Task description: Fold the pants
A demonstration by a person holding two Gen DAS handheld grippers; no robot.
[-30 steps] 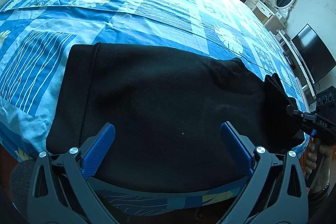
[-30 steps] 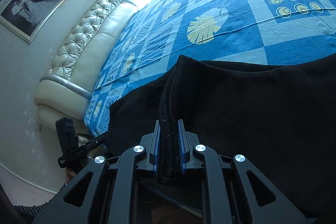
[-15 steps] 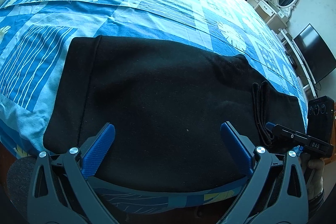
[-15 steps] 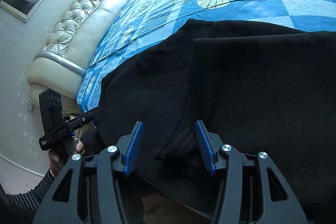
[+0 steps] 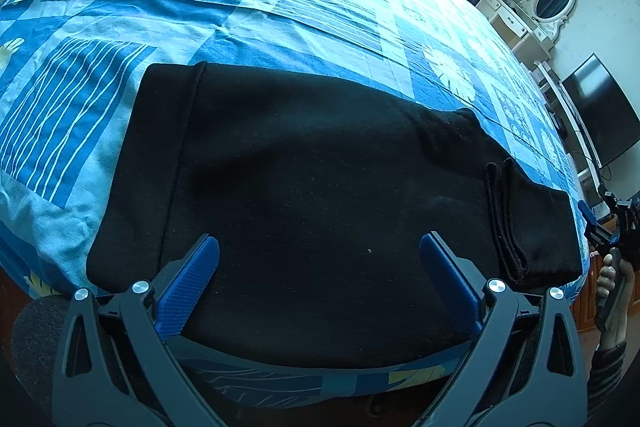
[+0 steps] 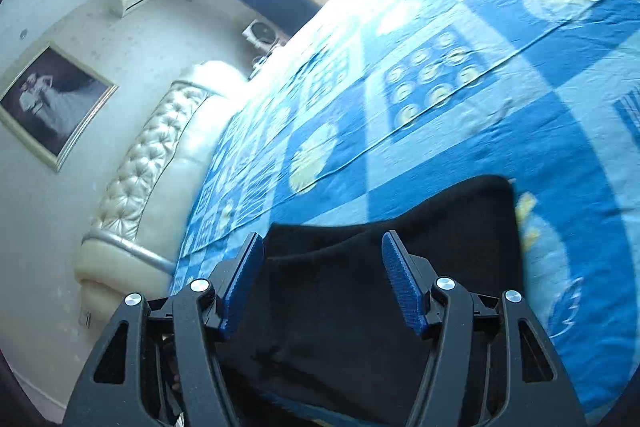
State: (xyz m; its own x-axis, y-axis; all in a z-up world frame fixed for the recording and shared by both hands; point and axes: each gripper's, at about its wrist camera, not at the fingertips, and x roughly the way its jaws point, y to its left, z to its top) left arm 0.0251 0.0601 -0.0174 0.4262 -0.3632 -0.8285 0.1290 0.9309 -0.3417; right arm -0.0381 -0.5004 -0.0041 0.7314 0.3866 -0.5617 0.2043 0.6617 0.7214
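Note:
Black pants (image 5: 312, 187) lie folded flat across the near edge of the bed, with the waistband at the left and the doubled cuffs (image 5: 508, 215) at the right. My left gripper (image 5: 319, 251) is open and empty, hovering over the near edge of the pants. My right gripper (image 6: 322, 247) is open and empty above the cuff end of the pants (image 6: 360, 291). The right gripper also shows in the left wrist view (image 5: 600, 223), off the bed's right corner.
A blue patchwork bedspread (image 5: 280, 15) covers the bed. A padded cream headboard (image 6: 148, 183) stands at the far left in the right wrist view. A dresser with an oval mirror (image 5: 548, 3) and a dark TV (image 5: 596, 111) stand beyond the bed's right side.
My right gripper opened, let go of the pants cuffs and drew back to the right off the bed's corner. The cuffs now lie flat. My left gripper stayed open.

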